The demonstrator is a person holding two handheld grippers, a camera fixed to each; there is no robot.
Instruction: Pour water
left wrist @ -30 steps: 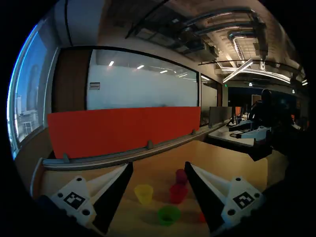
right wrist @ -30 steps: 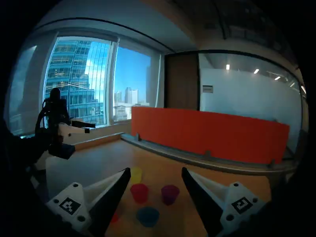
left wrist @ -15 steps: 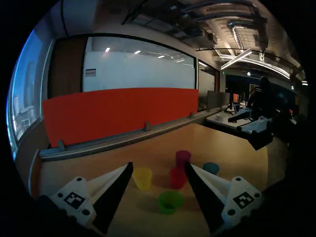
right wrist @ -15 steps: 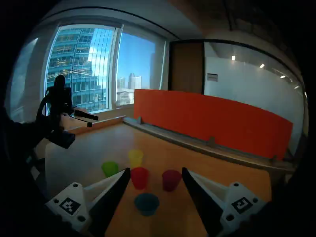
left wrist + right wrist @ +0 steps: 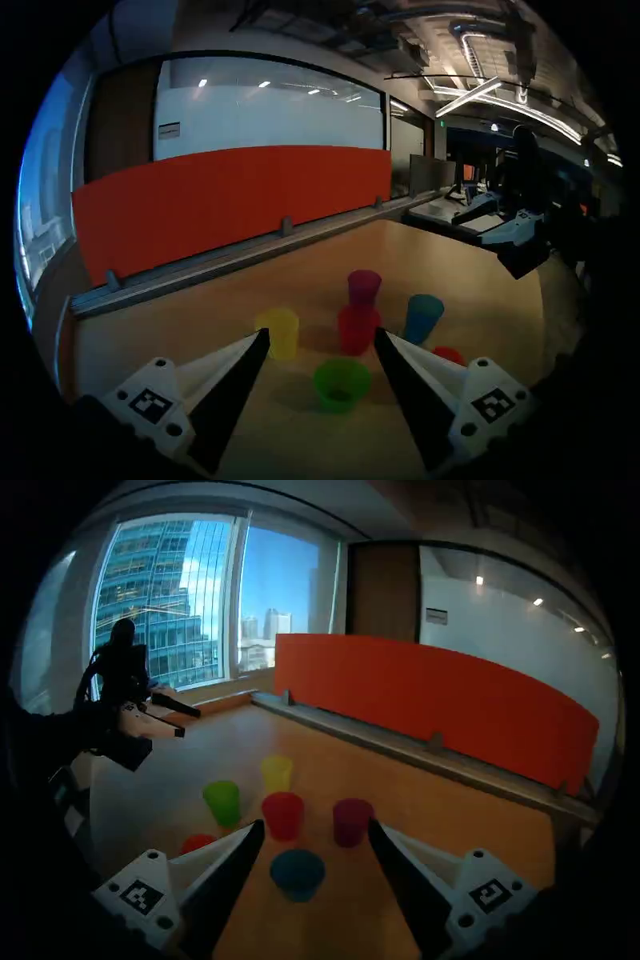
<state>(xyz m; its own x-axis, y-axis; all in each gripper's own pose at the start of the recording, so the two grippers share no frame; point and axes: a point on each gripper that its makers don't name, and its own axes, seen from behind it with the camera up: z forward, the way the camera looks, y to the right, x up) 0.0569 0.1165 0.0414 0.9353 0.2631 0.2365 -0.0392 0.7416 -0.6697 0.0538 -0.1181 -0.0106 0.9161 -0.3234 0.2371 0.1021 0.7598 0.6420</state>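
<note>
**Six cups on the table, both grippers wide open and empty**

Six small cups stand grouped on the pale wooden table (image 5: 464,808). In the right gripper view the blue plastic cup (image 5: 297,874) is nearest, seen between the fingers of the right gripper (image 5: 314,826). The red plastic cup (image 5: 283,814) and the magenta plastic cup (image 5: 352,822) stand just behind it, and the yellow plastic cup (image 5: 277,773) is farther back. The green plastic cup (image 5: 222,802) stands to the left, and a low red-orange cup (image 5: 198,844) shows beside the left finger. Whether any cup holds water cannot be told.

The left gripper view looks from another side. There the green plastic cup is nearest, between the fingers of the left gripper (image 5: 320,336).

Both grippers are spread wide and grip nothing; neither touches a cup. Each view shows the other gripper off to one side.

An orange partition panel (image 5: 224,200) runs behind the table. The right gripper view takes in tall windows (image 5: 160,616) with towers outside. The left gripper view takes in ceiling strip lights (image 5: 480,92).
</note>
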